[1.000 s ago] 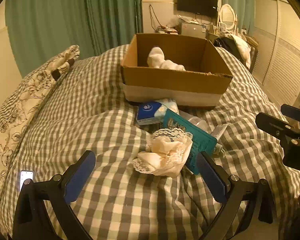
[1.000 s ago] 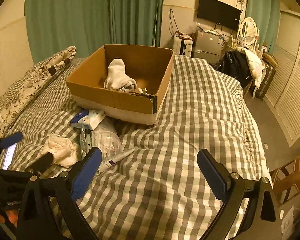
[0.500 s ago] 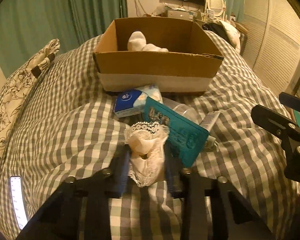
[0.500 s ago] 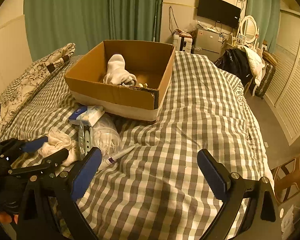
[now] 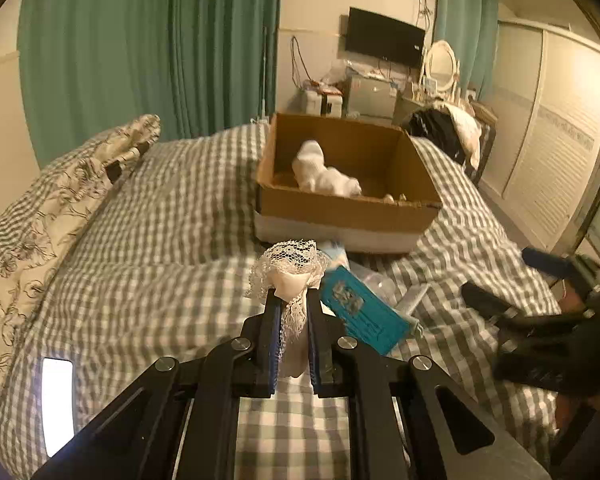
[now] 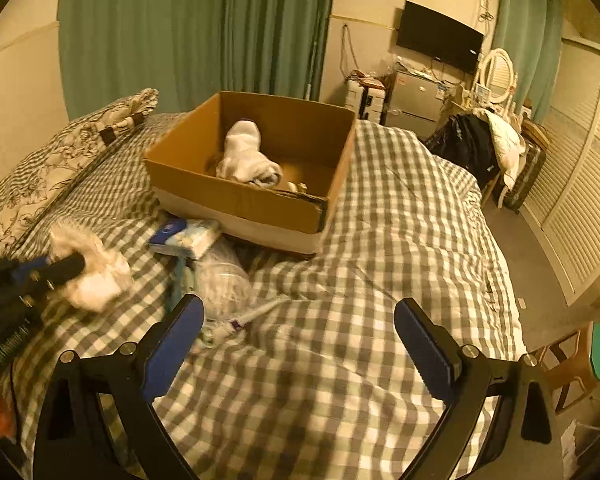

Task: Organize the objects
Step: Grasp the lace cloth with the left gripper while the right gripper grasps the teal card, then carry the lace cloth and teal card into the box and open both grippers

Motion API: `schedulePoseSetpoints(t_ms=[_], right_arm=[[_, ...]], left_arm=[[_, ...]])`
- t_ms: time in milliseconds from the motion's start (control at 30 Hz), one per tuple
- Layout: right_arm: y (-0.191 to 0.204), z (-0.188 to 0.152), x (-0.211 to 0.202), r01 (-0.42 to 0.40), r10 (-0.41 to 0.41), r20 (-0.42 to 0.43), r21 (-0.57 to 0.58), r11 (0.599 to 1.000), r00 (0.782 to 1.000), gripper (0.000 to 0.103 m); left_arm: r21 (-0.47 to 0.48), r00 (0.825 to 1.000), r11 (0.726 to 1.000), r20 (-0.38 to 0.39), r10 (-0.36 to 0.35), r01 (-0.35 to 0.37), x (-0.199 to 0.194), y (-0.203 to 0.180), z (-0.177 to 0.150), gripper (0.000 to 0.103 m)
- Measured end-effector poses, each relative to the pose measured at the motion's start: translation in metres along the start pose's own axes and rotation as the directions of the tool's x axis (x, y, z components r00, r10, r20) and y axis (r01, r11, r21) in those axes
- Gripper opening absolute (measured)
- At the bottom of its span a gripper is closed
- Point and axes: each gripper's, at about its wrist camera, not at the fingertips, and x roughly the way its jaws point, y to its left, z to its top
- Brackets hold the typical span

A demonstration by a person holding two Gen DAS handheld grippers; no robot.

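My left gripper [image 5: 291, 304] is shut on a cream lace-trimmed cloth [image 5: 292, 268] and holds it above the checked bed; it also shows in the right wrist view [image 6: 92, 268]. A cardboard box [image 5: 348, 208] with white socks [image 5: 324, 174] inside sits further up the bed, also in the right wrist view [image 6: 240, 200]. On the bed before the box lie a teal packet [image 5: 360, 312], a tissue pack [image 6: 186, 236], a clear plastic bag [image 6: 224, 280] and a tube [image 6: 252, 314]. My right gripper [image 6: 300, 332] is open and empty above the bed.
A floral pillow [image 5: 56, 200] lies along the bed's left side. A lit phone [image 5: 58, 404] lies on the bed at the near left. Green curtains [image 5: 148, 48], a TV [image 5: 384, 42] and a clothes-covered chair [image 5: 456, 132] stand beyond the bed.
My left gripper closed on the lace cloth and lifted it off the bed. The right gripper stayed open and shifted slightly.
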Motion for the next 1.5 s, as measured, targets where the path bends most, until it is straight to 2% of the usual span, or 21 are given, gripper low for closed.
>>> schedulePoseSetpoints(t_ms=[167,367,533,600,733,800,1000,1100,1133,1167,1367,1500], right_arm=[[0.032,0.004,0.008,-0.035,0.034,-0.014,-0.073,0.997,0.999,0.096],[0.064,0.002,0.039,-0.074,0.062,-0.091,-0.131,0.989,0.994,0.094],[0.081,-0.006,0.057,-0.111,0.084,-0.157,-0.172,0.979,0.984,0.078],[0.087,-0.009,0.061,-0.115,0.082,-0.174,-0.19,0.975,0.981,0.068],[0.096,-0.012,0.06,-0.111,0.071,-0.18,-0.223,0.968,0.981,0.055],[0.101,-0.011,0.057,-0.123,0.083,-0.176,-0.232,0.965,0.981,0.043],[0.117,-0.009,0.059,-0.151,0.105,-0.185,-0.255,0.955,0.977,0.033],[0.117,-0.014,0.067,-0.156,0.104,-0.21,-0.249,0.956,0.972,0.02],[0.115,-0.014,0.068,-0.165,0.114,-0.215,-0.235,0.958,0.97,0.01],[0.113,-0.014,0.069,-0.172,0.124,-0.217,-0.22,0.96,0.968,0.008],[0.097,-0.006,0.05,-0.194,0.167,-0.167,-0.16,0.968,0.972,0.007],[0.085,0.002,0.027,-0.214,0.199,-0.12,-0.127,0.969,0.973,0.007]], left_arm=[[-0.02,1.0,1.0,0.012,0.012,-0.012,-0.007,0.017,0.0,0.011],[-0.044,1.0,0.999,-0.02,0.02,-0.021,0.006,0.034,-0.008,0.011],[-0.05,0.999,0.999,-0.047,0.015,-0.017,0.016,0.04,-0.015,0.011],[-0.048,0.998,0.999,-0.054,0.009,-0.011,0.018,0.041,-0.018,0.011],[-0.05,0.998,0.999,-0.065,-0.001,-0.002,0.022,0.044,-0.021,0.011],[-0.054,0.998,0.999,-0.069,-0.004,0.0,0.023,0.047,-0.023,0.011],[-0.069,0.997,0.998,-0.081,-0.015,0.009,0.026,0.053,-0.027,0.011],[-0.074,0.996,0.997,-0.083,-0.018,0.012,0.026,0.054,-0.028,0.011],[-0.075,0.996,0.997,-0.083,-0.019,0.013,0.025,0.055,-0.029,0.011],[-0.075,0.996,0.997,-0.083,-0.018,0.012,0.025,0.055,-0.028,0.011],[-0.078,0.997,0.997,-0.076,-0.019,0.013,0.016,0.053,-0.027,0.011],[-0.072,0.997,0.997,-0.061,-0.043,0.038,0.004,0.045,-0.022,0.011]])
